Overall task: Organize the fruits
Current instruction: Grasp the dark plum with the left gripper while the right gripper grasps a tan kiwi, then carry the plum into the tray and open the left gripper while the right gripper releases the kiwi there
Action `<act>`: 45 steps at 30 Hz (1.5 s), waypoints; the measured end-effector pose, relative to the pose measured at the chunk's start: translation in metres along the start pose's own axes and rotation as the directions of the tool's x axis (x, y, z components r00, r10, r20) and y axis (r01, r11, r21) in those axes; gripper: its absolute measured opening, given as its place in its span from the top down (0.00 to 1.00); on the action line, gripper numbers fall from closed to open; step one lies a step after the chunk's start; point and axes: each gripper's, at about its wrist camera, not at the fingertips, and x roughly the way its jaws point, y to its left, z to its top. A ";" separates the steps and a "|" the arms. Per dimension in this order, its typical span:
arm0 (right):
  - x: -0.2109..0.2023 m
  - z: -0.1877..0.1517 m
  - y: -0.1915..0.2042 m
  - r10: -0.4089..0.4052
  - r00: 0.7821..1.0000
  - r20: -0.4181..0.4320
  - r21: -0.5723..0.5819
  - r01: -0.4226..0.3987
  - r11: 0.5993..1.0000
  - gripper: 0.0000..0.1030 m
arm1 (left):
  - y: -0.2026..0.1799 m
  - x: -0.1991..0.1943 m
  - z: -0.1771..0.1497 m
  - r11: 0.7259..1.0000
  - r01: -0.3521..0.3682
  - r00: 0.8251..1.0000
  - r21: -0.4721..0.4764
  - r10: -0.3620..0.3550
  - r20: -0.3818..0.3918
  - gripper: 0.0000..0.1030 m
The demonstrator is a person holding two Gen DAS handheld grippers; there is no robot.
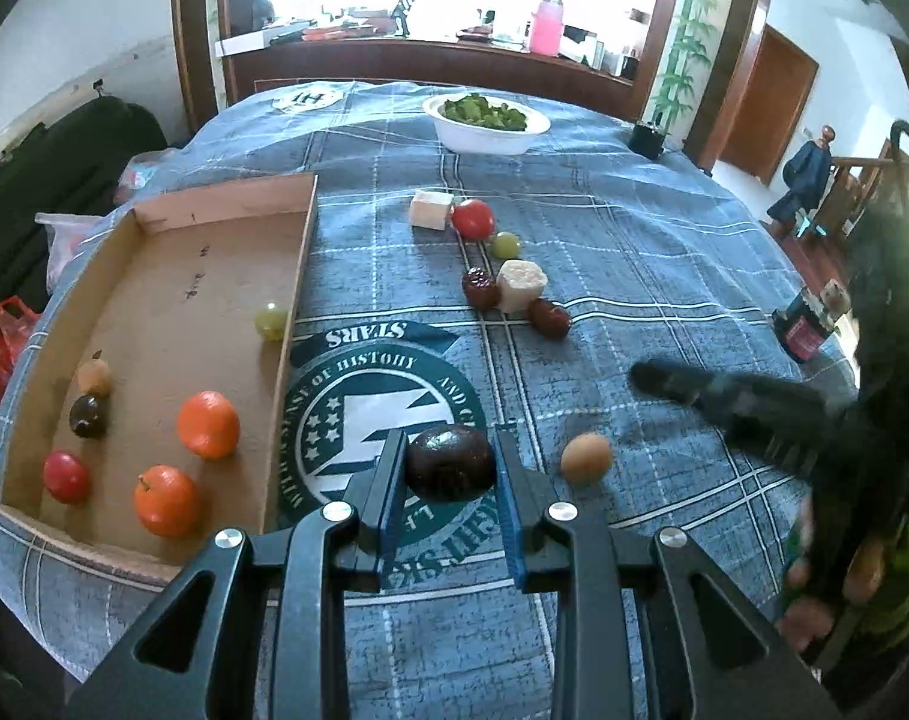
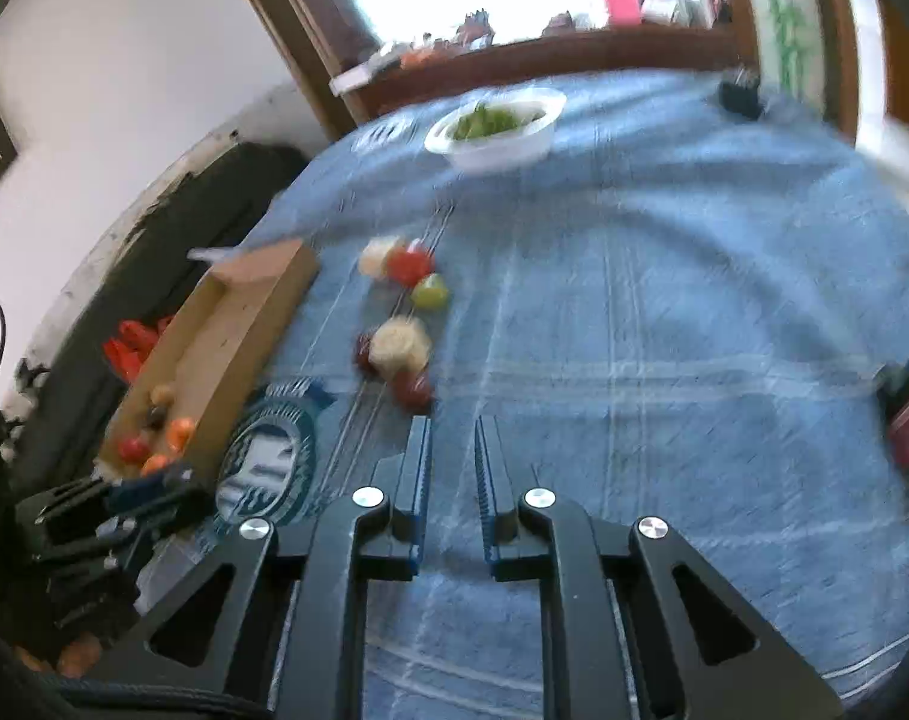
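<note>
The left tongs point(image 1: 451, 462) grip a dark round plum-like fruit point(image 1: 450, 463) above the blue checked cloth on the tabletop point(image 1: 634, 252), apparently bound for the shallow brown cardboard tray point(image 1: 301, 276) just beside it, where two oranges point(image 1: 208, 425) and small fruits already lie. The right tongs point(image 2: 452, 456) are closed and empty. A brown egg-shaped fruit point(image 1: 586, 458) and a cluster of red, green and pale pieces point(image 1: 502, 276) remain loose; the tray's near wall stands between fruit and tray floor.

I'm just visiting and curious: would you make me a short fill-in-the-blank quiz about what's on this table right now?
1. The left gripper is shut on a dark, round ____.
2. The right gripper holds ____ between its closed fingers.
3. Inside the shallow brown cardboard tray lie ____ bright orange round fruits.
4. The white bowl at the far side of the blue checked tablecloth is filled with ____ food.

Missing words: fruit; nothing; two; green
</note>
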 end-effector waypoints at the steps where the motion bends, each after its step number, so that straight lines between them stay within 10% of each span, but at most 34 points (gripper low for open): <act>1: 0.003 -0.005 0.005 0.021 1.000 -0.014 -0.013 -0.022 1.000 0.83 | 0.000 -0.001 -0.001 1.000 -0.002 1.000 -0.001 0.002 0.000 0.74; 6: 0.024 -0.030 0.044 0.101 0.989 -0.106 -0.097 -0.111 0.989 0.82 | 0.009 -0.010 -0.004 1.000 -0.020 1.000 -0.011 0.020 0.007 0.74; 12: 0.033 -0.047 0.075 0.006 0.993 -0.118 -0.238 -0.034 0.971 0.81 | 0.019 -0.011 -0.003 0.999 -0.018 1.000 -0.036 0.019 0.007 0.74; 16: 0.033 -0.053 0.069 -0.060 0.987 -0.147 -0.262 0.020 0.965 0.56 | 0.018 -0.011 -0.003 0.999 -0.008 1.000 -0.033 0.008 0.009 0.74; 20: 0.026 -0.061 0.056 -0.044 0.989 -0.144 -0.227 0.010 0.974 0.75 | 0.017 -0.011 -0.002 0.999 -0.004 1.000 -0.034 0.005 0.011 0.74; 45: -0.034 -0.003 0.077 0.086 0.993 0.079 -0.134 -0.075 0.988 0.75 | 0.028 -0.033 0.022 0.990 -0.131 0.986 -0.055 0.136 0.097 0.74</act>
